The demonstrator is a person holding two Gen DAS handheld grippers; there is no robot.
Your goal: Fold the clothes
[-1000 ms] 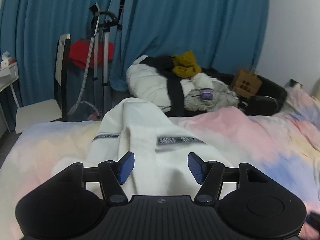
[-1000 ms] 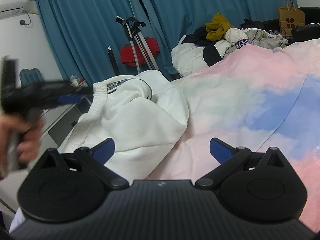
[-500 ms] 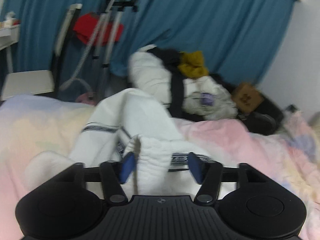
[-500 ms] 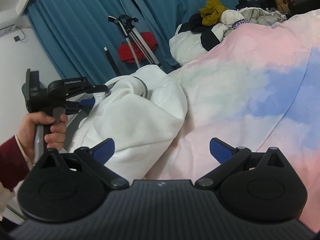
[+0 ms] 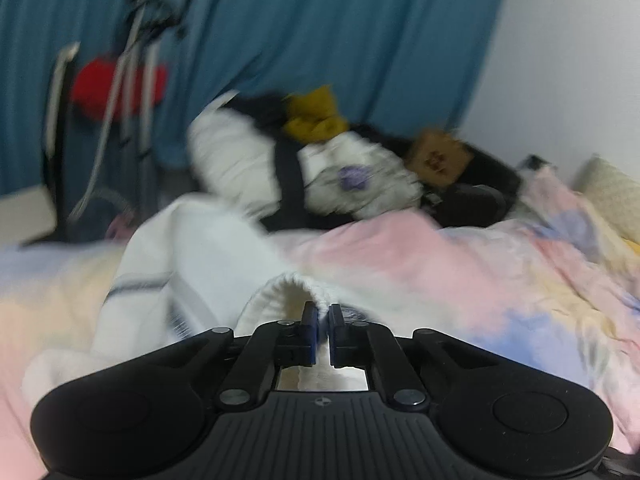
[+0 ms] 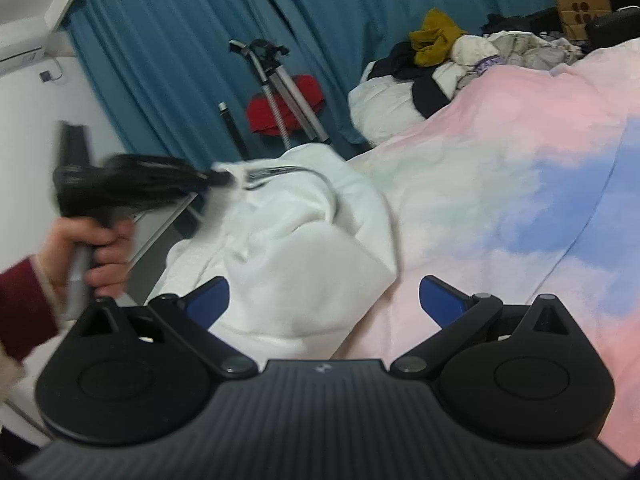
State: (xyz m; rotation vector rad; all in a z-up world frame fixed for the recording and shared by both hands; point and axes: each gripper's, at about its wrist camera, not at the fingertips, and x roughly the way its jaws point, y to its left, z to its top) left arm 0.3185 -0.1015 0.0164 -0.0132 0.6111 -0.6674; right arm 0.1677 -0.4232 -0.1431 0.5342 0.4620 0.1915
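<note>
A white garment with dark striped trim (image 5: 192,264) lies bunched on the pastel bedspread (image 5: 460,272). My left gripper (image 5: 323,314) is shut on a ribbed white edge of it (image 5: 292,286), lifted into a fold. In the right wrist view the same garment (image 6: 304,248) lies ahead and left, and the left gripper (image 6: 216,180) shows blurred at its far edge, held by a hand. My right gripper (image 6: 324,300) is open and empty, its left finger over the garment's near edge and its right finger over the bedspread (image 6: 520,168).
A pile of unfolded clothes (image 5: 312,160) with a mustard piece (image 6: 434,38) sits at the bed's far end. A brown paper bag (image 5: 438,158), a red item on a stand (image 5: 116,80) and blue curtains (image 6: 192,48) stand behind. White furniture (image 6: 168,220) borders the bed's left.
My left gripper has closed on the garment's ribbed edge, which it straddled half a second ago, and is moving, the view blurred. My right gripper stays open and has tilted slightly.
</note>
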